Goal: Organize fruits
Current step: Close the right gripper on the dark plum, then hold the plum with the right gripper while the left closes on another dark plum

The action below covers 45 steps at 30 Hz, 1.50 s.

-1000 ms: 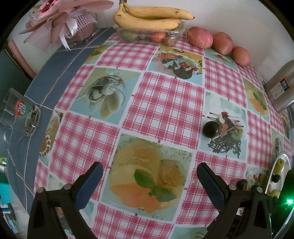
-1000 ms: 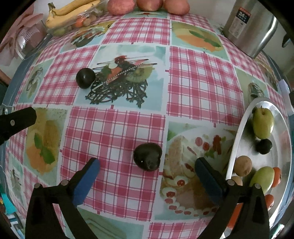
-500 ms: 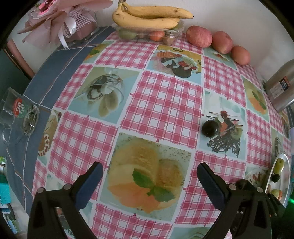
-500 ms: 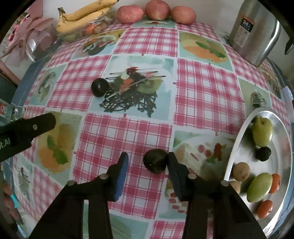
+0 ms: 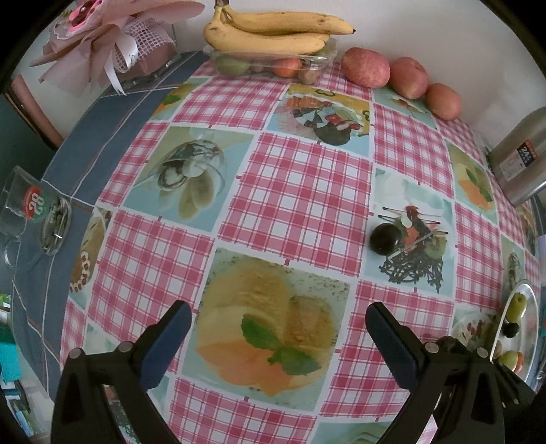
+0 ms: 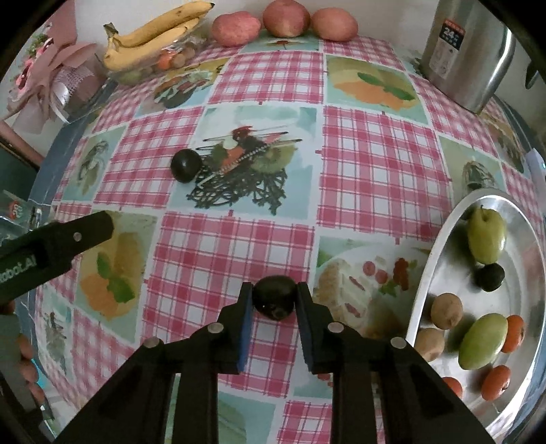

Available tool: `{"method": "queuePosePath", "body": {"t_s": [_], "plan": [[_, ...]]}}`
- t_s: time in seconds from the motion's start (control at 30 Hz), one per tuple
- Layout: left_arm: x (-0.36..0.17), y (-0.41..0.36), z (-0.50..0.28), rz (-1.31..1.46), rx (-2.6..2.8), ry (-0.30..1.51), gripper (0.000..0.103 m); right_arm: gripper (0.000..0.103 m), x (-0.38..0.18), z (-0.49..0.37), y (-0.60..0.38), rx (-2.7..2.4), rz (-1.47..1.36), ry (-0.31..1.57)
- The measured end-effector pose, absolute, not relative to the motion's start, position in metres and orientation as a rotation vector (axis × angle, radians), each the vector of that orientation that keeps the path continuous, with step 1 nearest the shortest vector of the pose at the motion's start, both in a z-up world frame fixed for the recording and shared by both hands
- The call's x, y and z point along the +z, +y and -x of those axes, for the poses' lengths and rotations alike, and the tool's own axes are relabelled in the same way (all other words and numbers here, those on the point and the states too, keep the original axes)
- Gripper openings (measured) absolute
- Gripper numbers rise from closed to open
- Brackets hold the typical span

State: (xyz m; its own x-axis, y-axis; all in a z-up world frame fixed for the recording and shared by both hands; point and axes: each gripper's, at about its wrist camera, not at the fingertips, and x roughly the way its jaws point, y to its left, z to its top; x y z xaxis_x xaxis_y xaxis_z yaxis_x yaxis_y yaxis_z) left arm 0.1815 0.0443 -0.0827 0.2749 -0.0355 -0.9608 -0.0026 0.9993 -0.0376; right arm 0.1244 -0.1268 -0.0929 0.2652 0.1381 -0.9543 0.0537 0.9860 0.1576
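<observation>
The right gripper (image 6: 274,296) is clamped on a dark fruit (image 6: 274,296), its 2 blue-padded fingers (image 6: 244,316) pressing the fruit's left and right sides at about its widest part. The fruit sits at the very tips, above the checked tablecloth (image 6: 375,164); whether it touches the cloth cannot be told. It looks small, round and smooth-skinned, so it is likely light but apt to roll or squirt forward out of a tip grip. The skin is probably firm enough for a modest squeeze, though a ripe one would bruise. A hold across the middle, as here, seems the safest; a little deeper between the pads would be surer.

Just to the right lies the metal tray (image 6: 440,239), which holds green, brown, orange and dark fruits, including a green pear-shaped one (image 6: 486,235). That looks like the place this fruit belongs.

The left gripper (image 5: 278,322) hangs spread wide with nothing between its fingers, above a printed dessert picture.

Farther out, a second dark fruit (image 6: 186,165) rests alone on the cloth, well apart from the tray. It probably goes next.

At the far edge by the wall are bananas (image 5: 273,32) on a clear plastic box (image 5: 273,63), 3 red apples (image 5: 365,66) and a steel pot (image 6: 467,51).
</observation>
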Motion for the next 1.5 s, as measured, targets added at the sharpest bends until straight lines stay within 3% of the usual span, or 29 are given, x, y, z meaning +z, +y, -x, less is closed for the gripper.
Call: {"method": "queuePosePath", "body": {"t_s": [0.4,0.7,1.1,1.5], "plan": [[-0.083,0.038,-0.185,0.068,-0.047,1.26,0.103,0.025,-0.069,-0.121,-0.134,0.075,-0.242,1.232],[-0.072,0.012,-0.197,0.12,-0.166,1.069,0.103,0.025,-0.064,-0.124,-0.149,0.066,-0.275,1.187],[-0.094,-0.018,-0.209,0.044,-0.209,1.067,0.101,0.025,-0.067,-0.124,-0.161,0.061,-0.326,1.183],[-0.113,-0.038,-0.205,0.004,-0.243,1.108,0.059,0.025,-0.066,-0.123,-0.163,0.061,-0.336,1.182]]}}
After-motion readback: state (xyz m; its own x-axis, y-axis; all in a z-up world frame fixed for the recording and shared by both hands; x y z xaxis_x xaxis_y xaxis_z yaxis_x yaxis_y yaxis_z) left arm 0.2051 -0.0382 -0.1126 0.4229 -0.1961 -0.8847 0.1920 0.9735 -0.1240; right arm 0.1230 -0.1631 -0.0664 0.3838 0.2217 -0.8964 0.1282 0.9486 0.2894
